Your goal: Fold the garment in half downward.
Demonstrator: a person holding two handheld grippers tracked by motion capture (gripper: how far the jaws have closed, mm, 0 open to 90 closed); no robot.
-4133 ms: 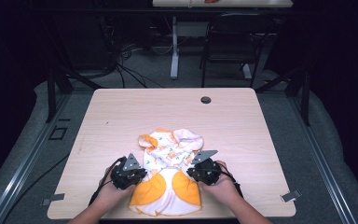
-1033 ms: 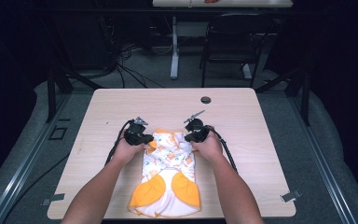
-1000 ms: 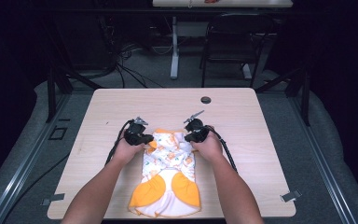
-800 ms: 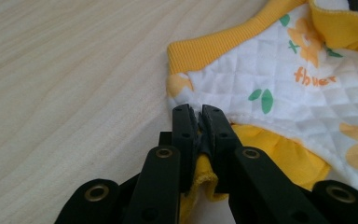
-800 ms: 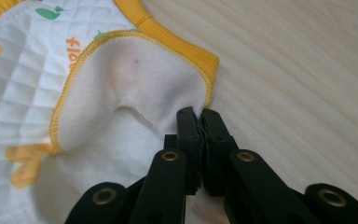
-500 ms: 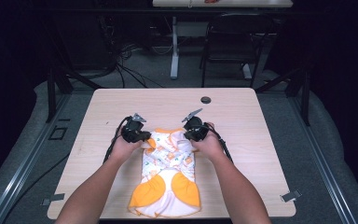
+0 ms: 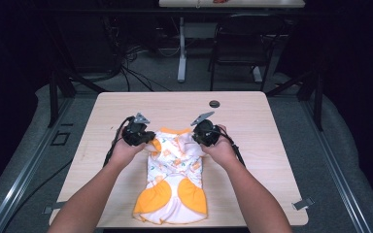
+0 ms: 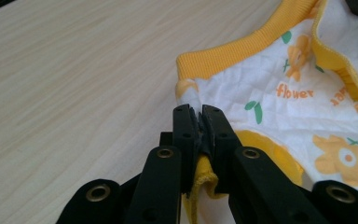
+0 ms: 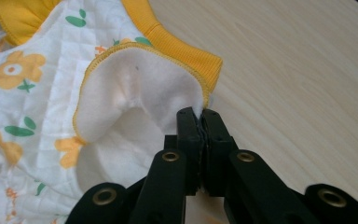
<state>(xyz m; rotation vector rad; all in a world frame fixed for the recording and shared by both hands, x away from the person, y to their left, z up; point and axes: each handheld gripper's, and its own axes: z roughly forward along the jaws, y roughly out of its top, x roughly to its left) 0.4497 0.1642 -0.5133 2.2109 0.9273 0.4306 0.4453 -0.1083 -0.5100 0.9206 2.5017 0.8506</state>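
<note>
Garment [image 7: 175, 170] edges in hand-held grippers

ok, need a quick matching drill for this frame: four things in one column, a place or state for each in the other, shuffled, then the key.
Things:
1. left gripper
2. right gripper
3. small dark disc
4. wooden table

Places or states:
A. lies alone near the table's far edge
B. shut on the baby garment at its right shoulder
C. bears the garment
D. shut on the garment at its left shoulder

Pairs: 1-D, 2-B, 3-A, 4-C
</note>
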